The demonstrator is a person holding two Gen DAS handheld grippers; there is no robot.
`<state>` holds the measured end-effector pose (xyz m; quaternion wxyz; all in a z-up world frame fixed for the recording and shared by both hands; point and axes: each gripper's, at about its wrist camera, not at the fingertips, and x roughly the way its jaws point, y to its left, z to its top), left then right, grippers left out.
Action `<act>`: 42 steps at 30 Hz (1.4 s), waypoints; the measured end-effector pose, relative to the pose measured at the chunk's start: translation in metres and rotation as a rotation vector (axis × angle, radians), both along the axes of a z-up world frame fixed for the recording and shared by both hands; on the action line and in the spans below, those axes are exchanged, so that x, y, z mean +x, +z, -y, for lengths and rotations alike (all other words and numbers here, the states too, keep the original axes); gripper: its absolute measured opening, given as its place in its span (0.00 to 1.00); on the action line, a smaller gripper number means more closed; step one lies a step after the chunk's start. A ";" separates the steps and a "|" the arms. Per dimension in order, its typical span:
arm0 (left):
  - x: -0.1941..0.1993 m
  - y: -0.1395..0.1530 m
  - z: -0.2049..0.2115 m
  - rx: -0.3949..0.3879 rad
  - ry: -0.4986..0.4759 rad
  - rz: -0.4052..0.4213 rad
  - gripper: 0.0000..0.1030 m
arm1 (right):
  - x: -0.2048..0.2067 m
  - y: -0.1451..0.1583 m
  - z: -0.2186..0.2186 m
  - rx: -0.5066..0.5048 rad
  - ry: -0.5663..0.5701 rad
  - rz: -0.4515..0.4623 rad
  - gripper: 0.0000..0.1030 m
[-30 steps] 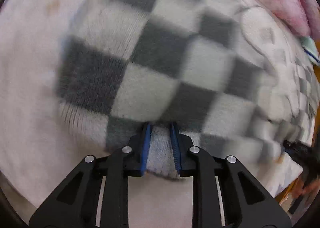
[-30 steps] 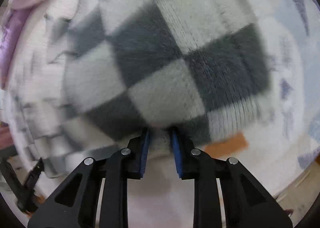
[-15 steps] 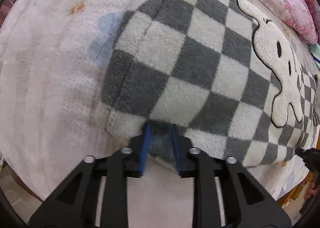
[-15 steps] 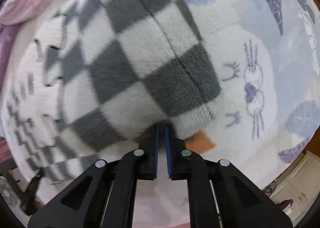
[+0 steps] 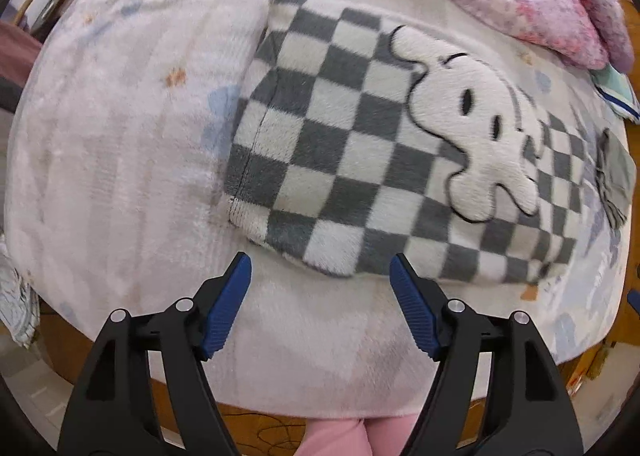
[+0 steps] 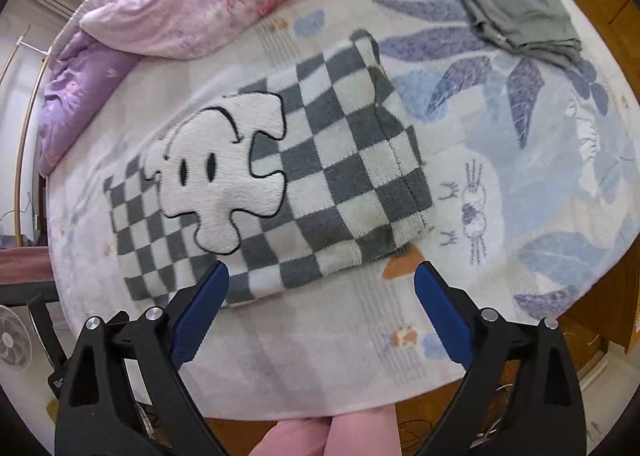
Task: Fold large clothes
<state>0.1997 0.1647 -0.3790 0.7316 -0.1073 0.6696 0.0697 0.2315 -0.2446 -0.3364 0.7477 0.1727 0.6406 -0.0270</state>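
Observation:
A fluffy grey-and-white checkered garment (image 5: 352, 160) with a white cartoon dog patch (image 5: 472, 124) lies flat and folded on the bed. It also shows in the right wrist view (image 6: 320, 192). My left gripper (image 5: 320, 276) is open and empty, just short of the garment's near edge at its left end. My right gripper (image 6: 320, 284) is open and empty, with its left finger over the near edge and its right finger past the garment's right corner.
The bed has a pale fleece blanket (image 5: 120, 176) with blue leaf prints (image 6: 560, 160). A pink-purple quilt (image 6: 168, 8) is bunched along the far side. A grey folded cloth (image 6: 520, 16) lies at the far right. The bed's wooden edge (image 6: 600, 296) is on the right.
Both grippers have let go of the garment's edge, opened wide and pulled back and up. The garment now lies still on the bed.

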 end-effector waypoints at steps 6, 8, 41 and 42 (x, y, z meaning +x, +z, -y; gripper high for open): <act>0.011 0.034 0.018 0.020 -0.042 0.063 0.72 | -0.029 0.031 0.016 -0.016 -0.038 0.002 0.90; 0.015 0.046 0.024 0.036 -0.065 0.082 0.72 | -0.038 0.038 0.024 -0.006 -0.056 0.003 0.90; 0.129 0.004 0.171 -0.025 -0.102 0.307 0.87 | 0.220 -0.143 0.158 0.432 0.158 0.142 0.90; 0.136 -0.003 0.171 -0.026 -0.106 0.308 0.87 | 0.231 -0.155 0.157 0.462 0.162 0.132 0.90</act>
